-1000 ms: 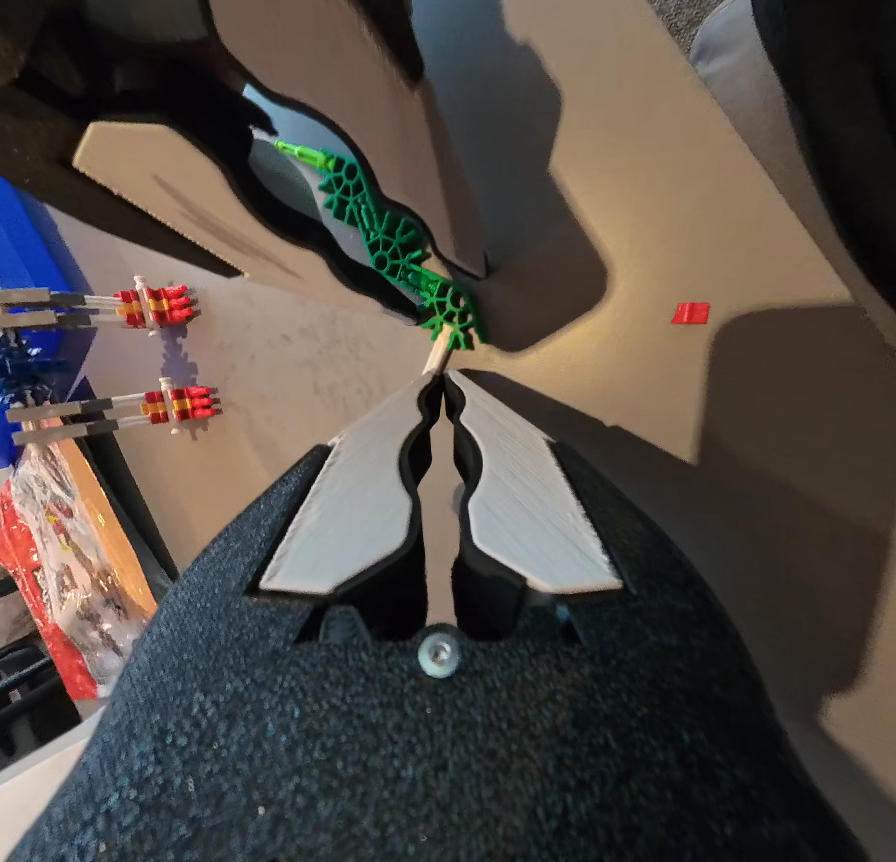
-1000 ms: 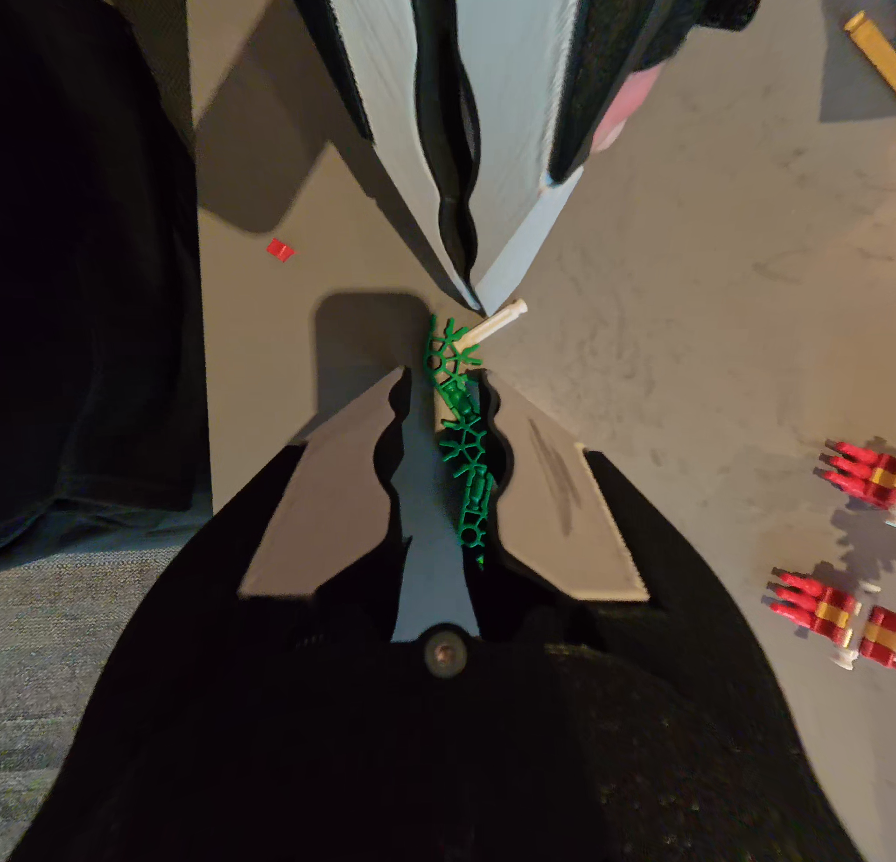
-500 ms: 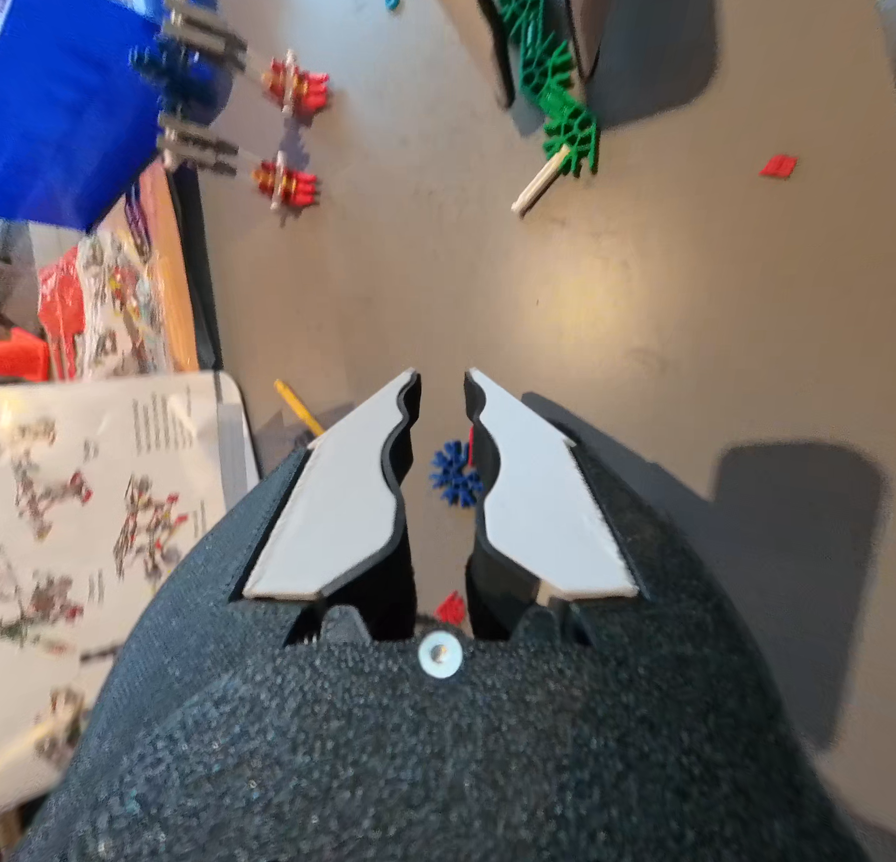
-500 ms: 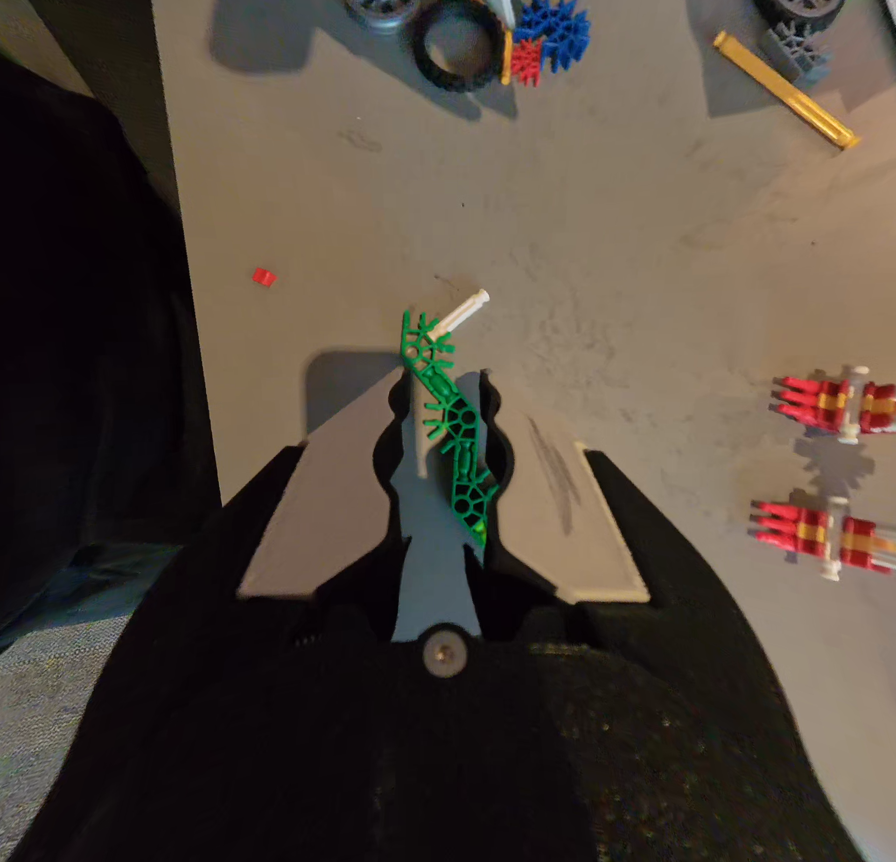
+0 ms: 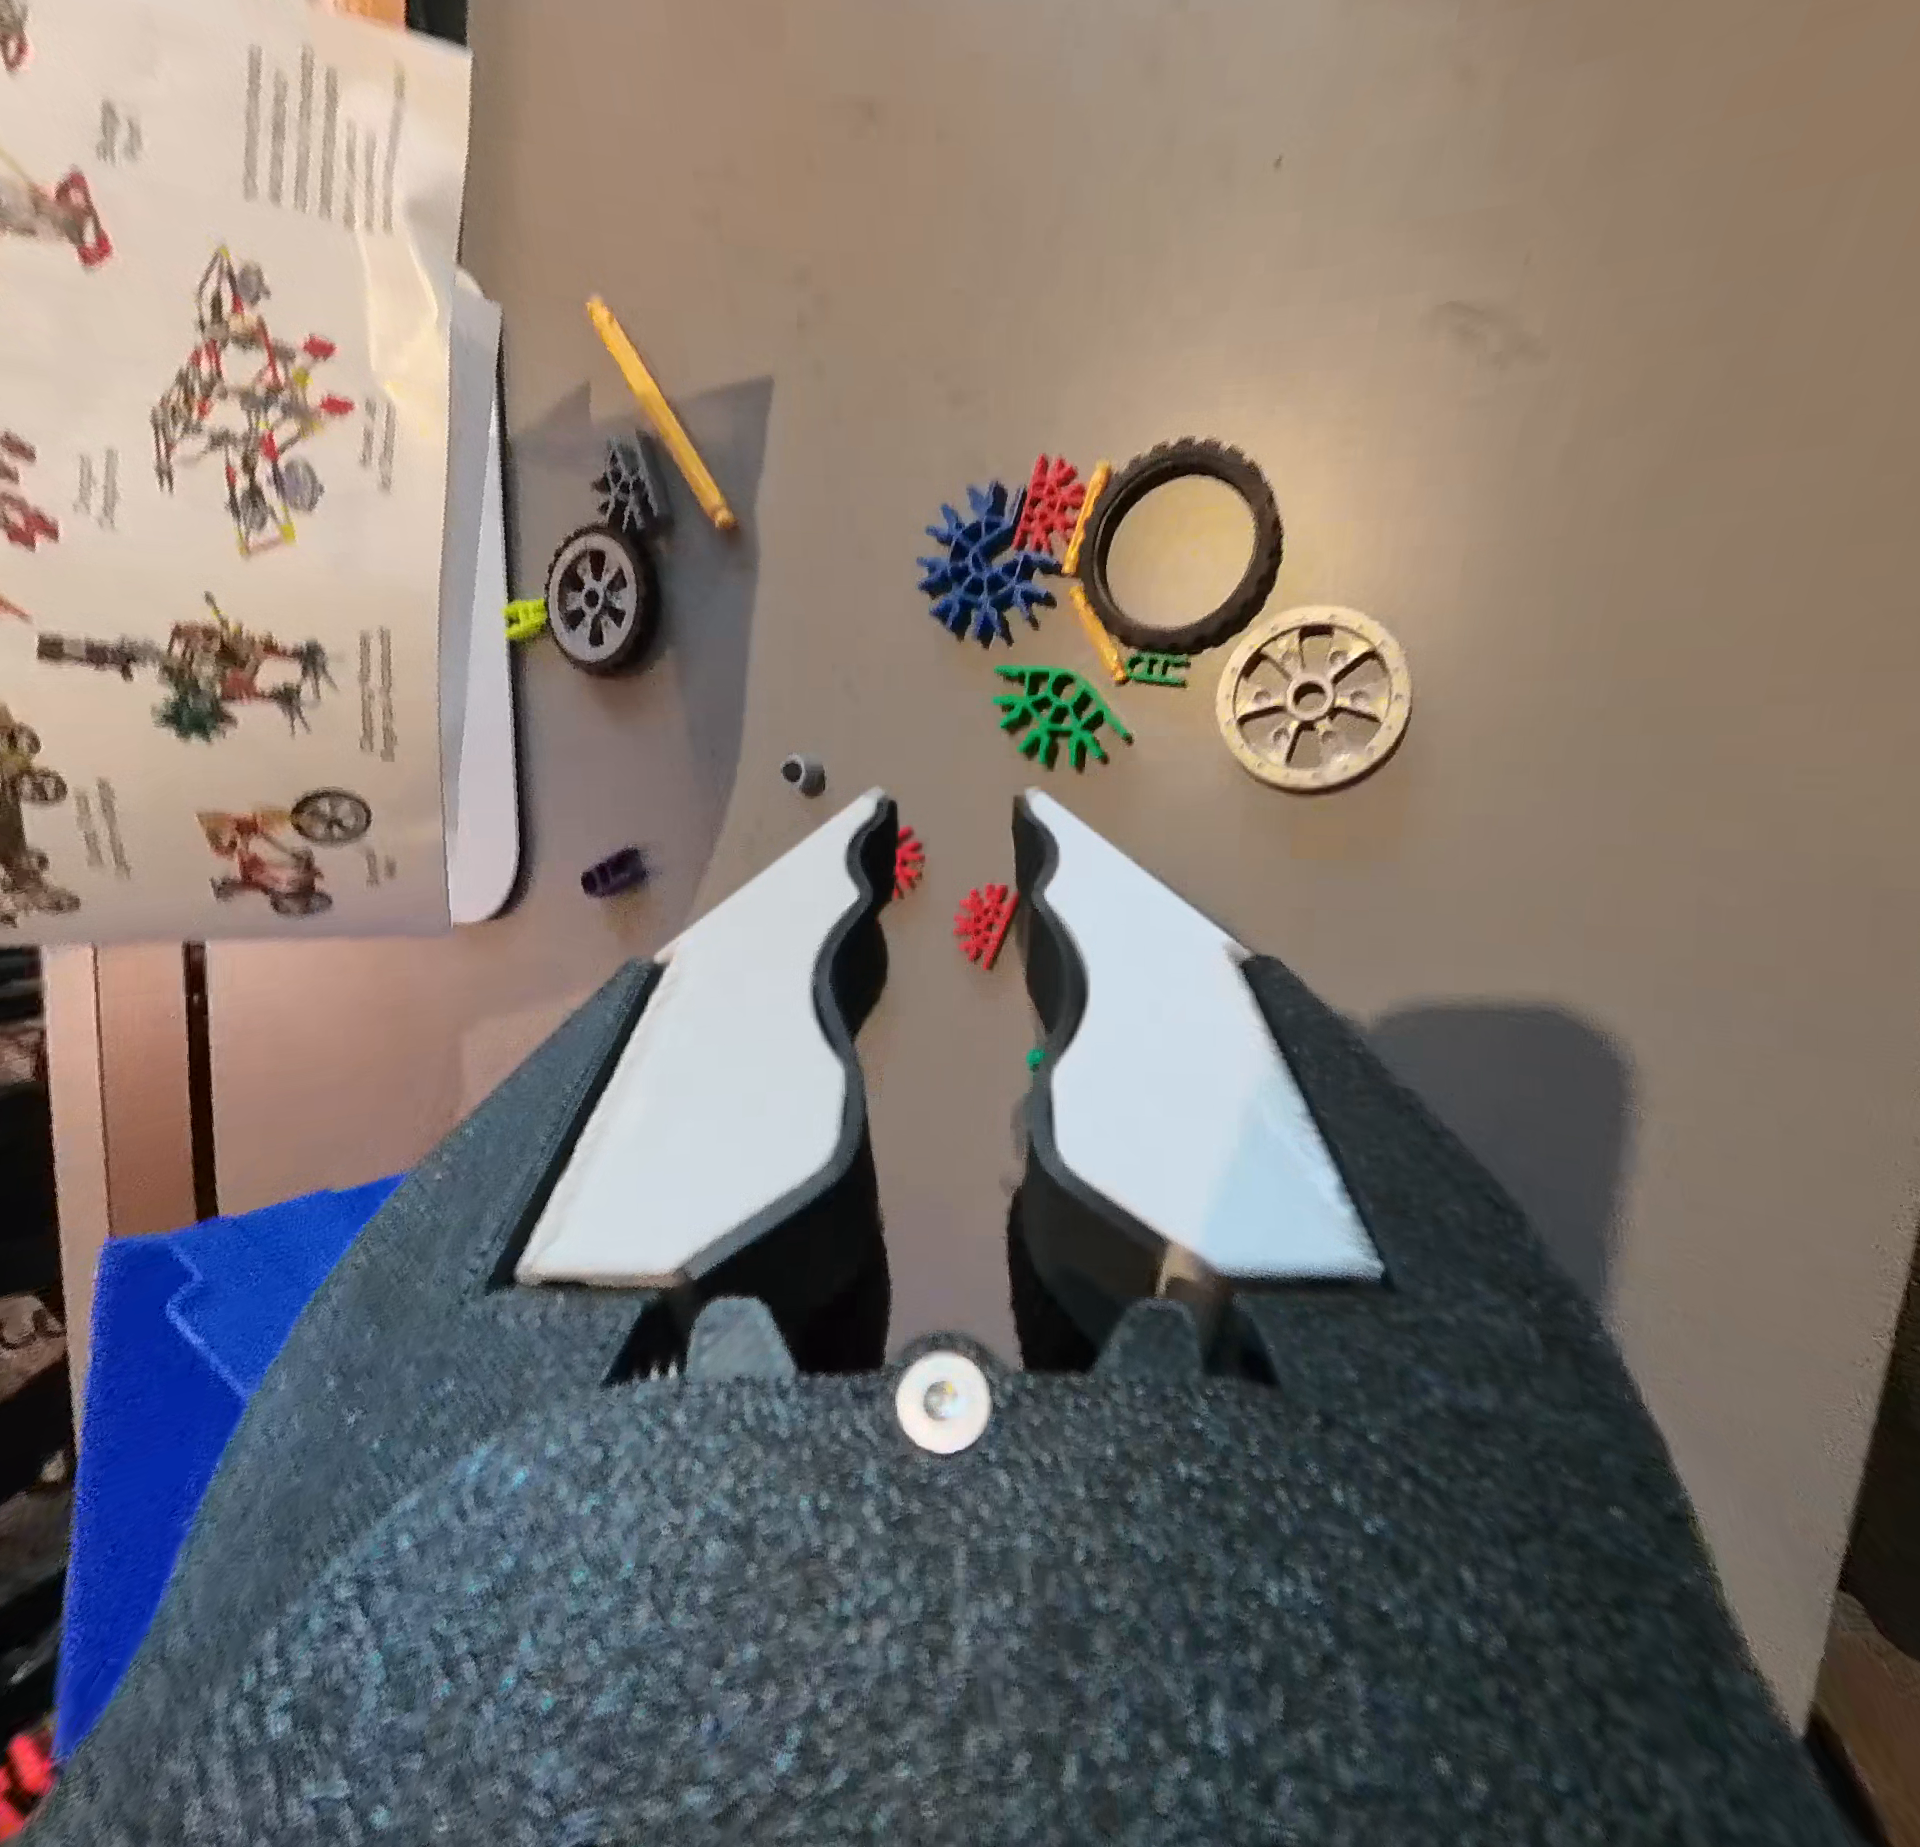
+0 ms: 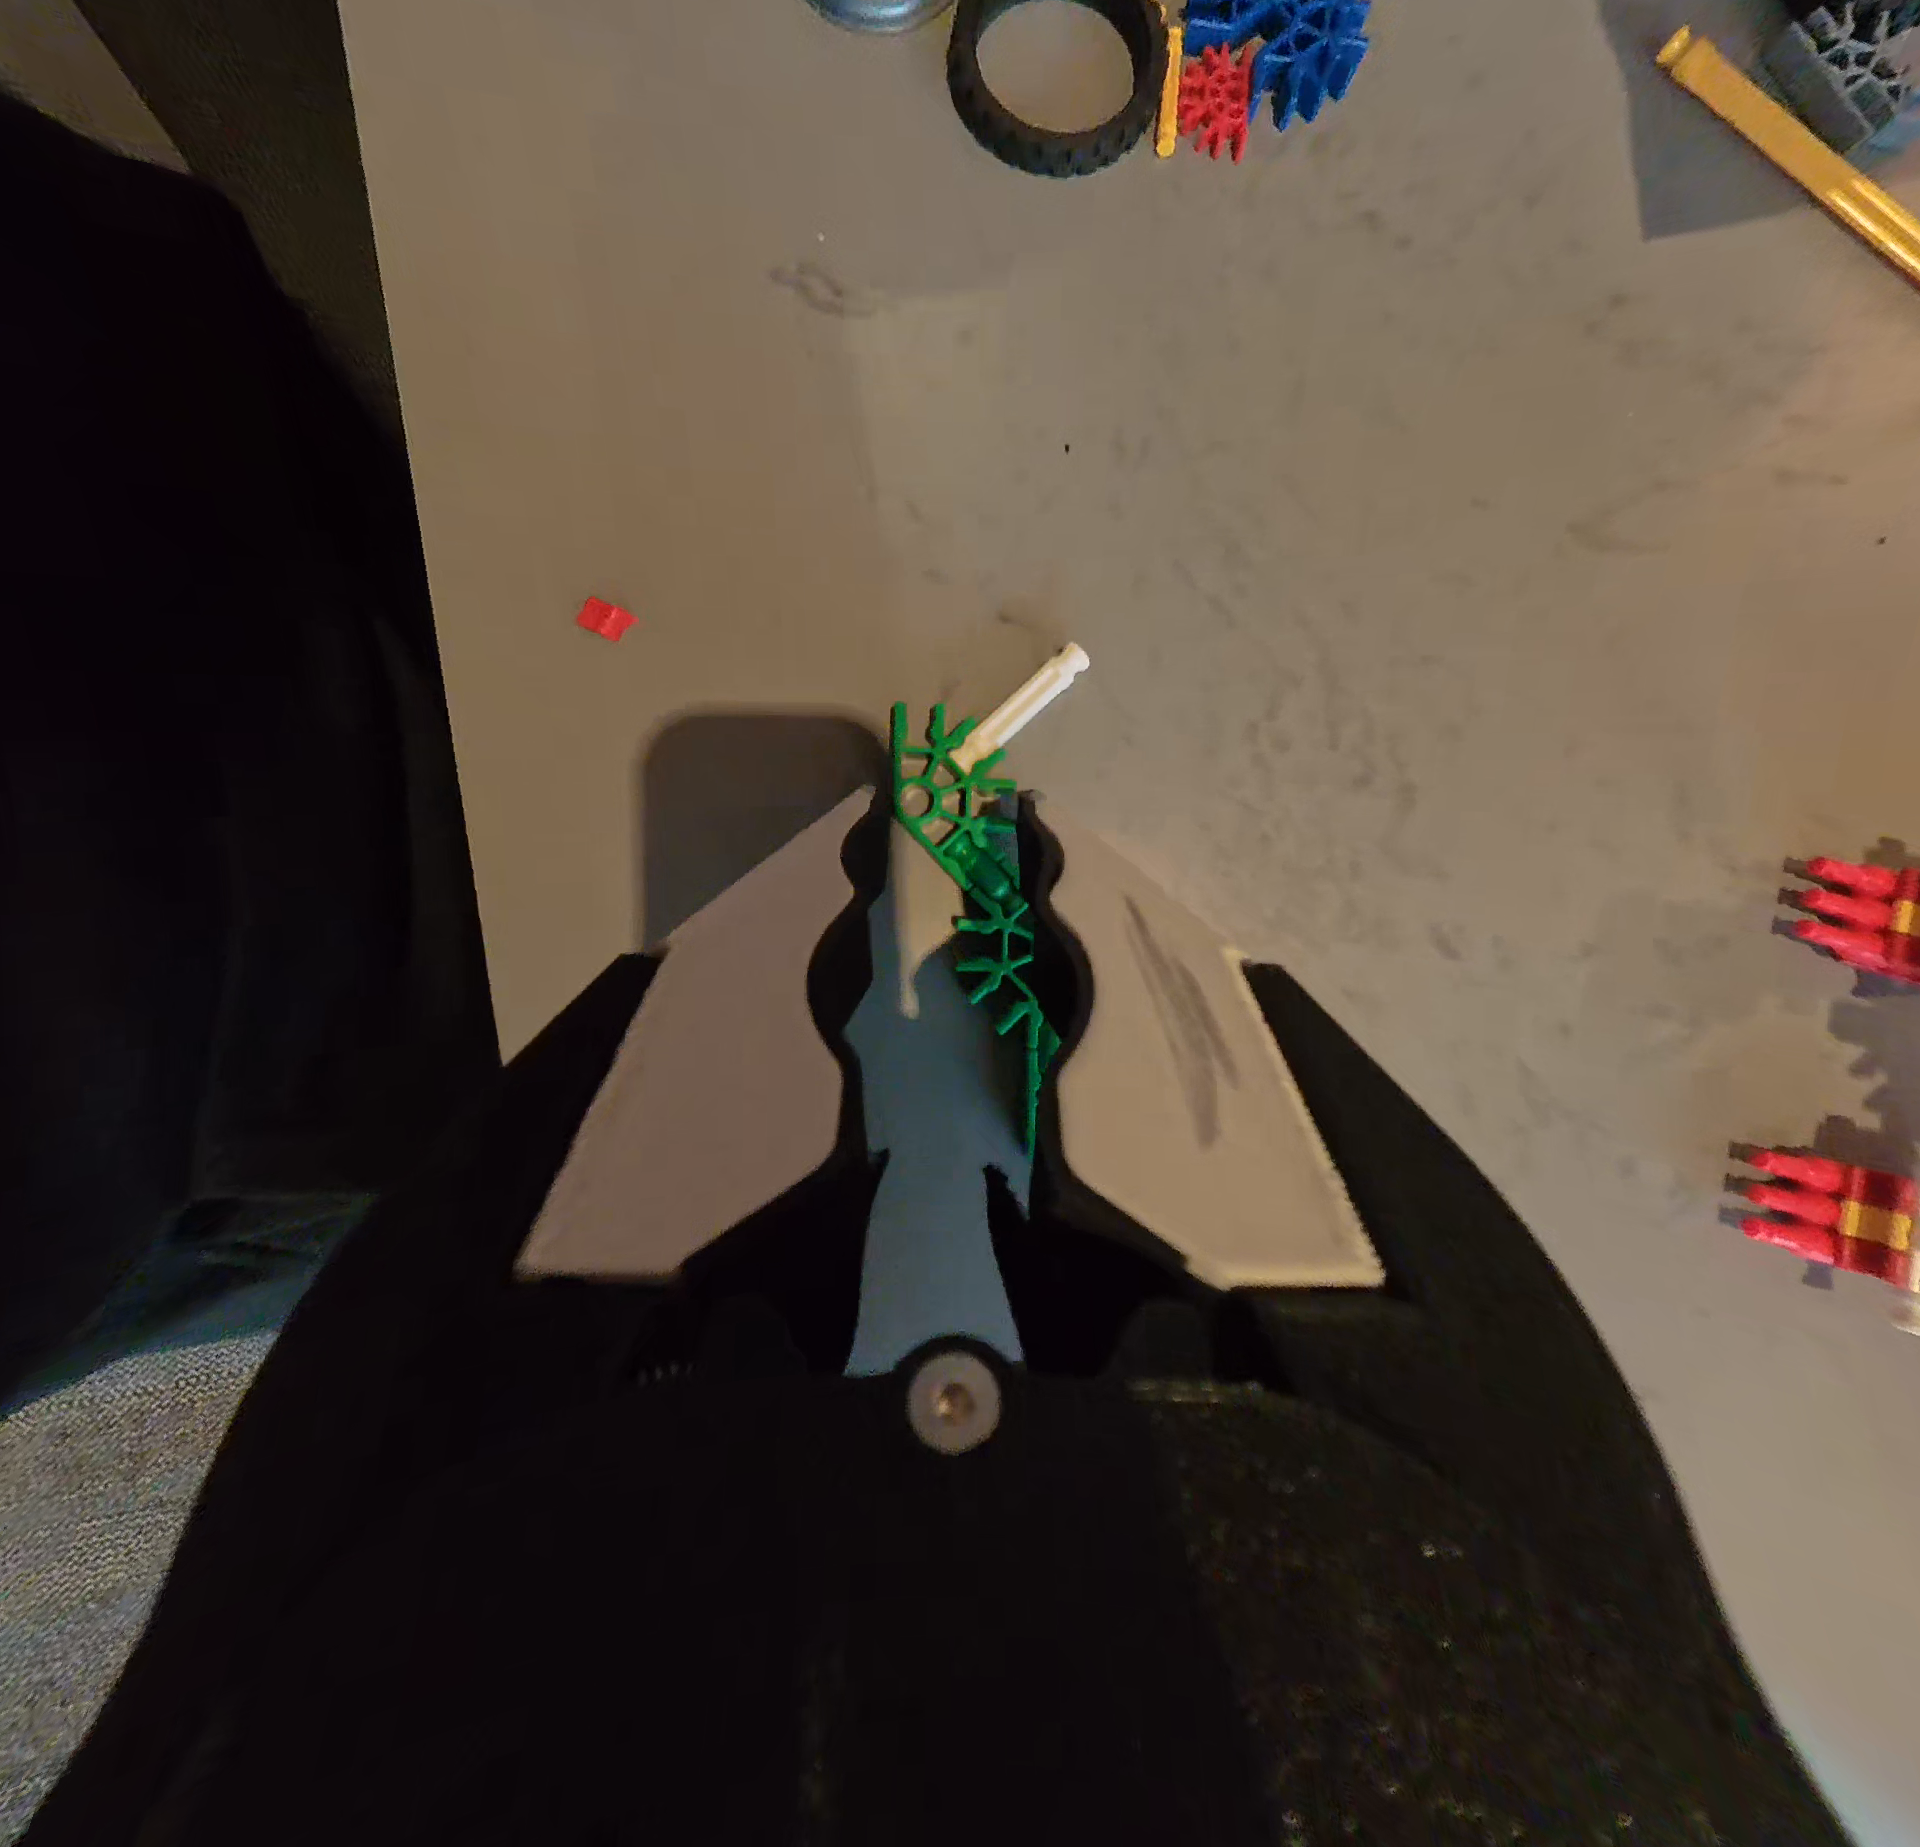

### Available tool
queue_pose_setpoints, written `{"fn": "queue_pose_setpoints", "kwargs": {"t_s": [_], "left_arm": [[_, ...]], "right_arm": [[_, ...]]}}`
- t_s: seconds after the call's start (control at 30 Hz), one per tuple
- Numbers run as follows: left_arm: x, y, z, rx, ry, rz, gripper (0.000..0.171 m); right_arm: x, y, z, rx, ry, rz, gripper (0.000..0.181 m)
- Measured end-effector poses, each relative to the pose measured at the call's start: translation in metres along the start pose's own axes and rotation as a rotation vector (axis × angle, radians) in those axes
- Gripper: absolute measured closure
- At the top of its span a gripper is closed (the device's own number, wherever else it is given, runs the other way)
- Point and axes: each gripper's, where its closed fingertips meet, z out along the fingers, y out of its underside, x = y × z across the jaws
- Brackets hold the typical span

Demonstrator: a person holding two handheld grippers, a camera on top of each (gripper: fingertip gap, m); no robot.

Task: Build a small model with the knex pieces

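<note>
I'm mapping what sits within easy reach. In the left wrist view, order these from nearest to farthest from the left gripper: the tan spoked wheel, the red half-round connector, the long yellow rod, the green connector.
From the left gripper:
1. Red half-round connector, between the fingers, by the right one.
2. Green connector, just ahead, slightly right.
3. Tan spoked wheel, farther right.
4. Long yellow rod, far ahead on the left.

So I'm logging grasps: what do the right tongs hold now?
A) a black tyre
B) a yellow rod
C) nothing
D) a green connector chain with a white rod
D: the right tongs are shut on the green connector chain, its white rod sticking out past the tips.
</note>
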Motion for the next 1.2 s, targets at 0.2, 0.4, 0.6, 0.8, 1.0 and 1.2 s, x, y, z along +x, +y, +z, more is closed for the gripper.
{"fn": "queue_pose_setpoints", "kwargs": {"t_s": [0.2,0.4,0.6,0.8,1.0,1.2], "left_arm": [[0.008,0.001,0.014,0.038,0.073,-0.055,0.147],[0.022,0.002,0.041,0.019,0.166,-0.085,0.138],[0.031,0.003,0.048,0.036,0.236,-0.122,0.147],[0.027,0.003,0.047,0.046,0.183,-0.092,0.171],[0.023,0.004,0.046,0.07,0.167,-0.117,0.164],[0.006,0.004,0.048,0.089,0.133,-0.142,0.141]], "right_arm": [[0.003,-0.006,-0.002,0.035,0.013,0.011,0.157],[0.004,-0.006,-0.004,0.051,0.028,0.014,0.157],[0.007,-0.004,-0.012,0.075,0.047,0.027,0.157],[0.013,-0.008,-0.016,0.105,0.055,0.031,0.157],[0.021,-0.013,-0.016,0.134,0.057,0.05,0.157],[0.024,-0.015,-0.016,0.136,0.061,0.053,0.157]]}}
